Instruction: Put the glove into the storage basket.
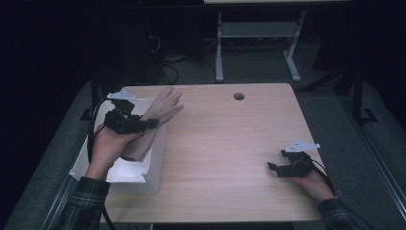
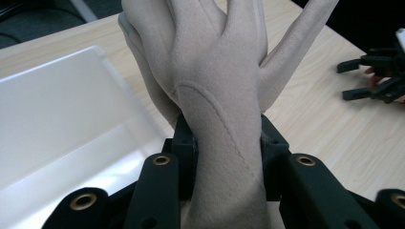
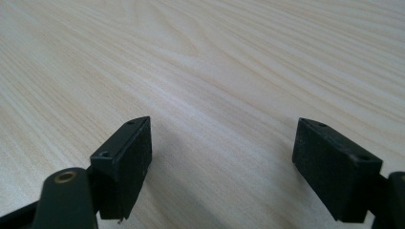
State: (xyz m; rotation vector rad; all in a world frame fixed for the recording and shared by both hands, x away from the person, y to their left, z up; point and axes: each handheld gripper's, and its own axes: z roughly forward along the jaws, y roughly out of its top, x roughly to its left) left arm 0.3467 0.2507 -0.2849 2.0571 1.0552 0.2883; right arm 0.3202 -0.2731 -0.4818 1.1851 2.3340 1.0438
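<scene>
A beige glove, stuffed like a hand form, is held at its wrist by my left gripper above the left side of the table. In the left gripper view the black jaws press on both sides of the glove's wrist, and its fingers point up and away. My right gripper rests low over the wooden table near the front right. Its jaws stand wide apart with bare wood between them.
A white open box stands at the table's left edge, under and beside the left hand; its pale inside shows in the left gripper view. A round cable hole lies at the table's far edge. A desk frame stands behind.
</scene>
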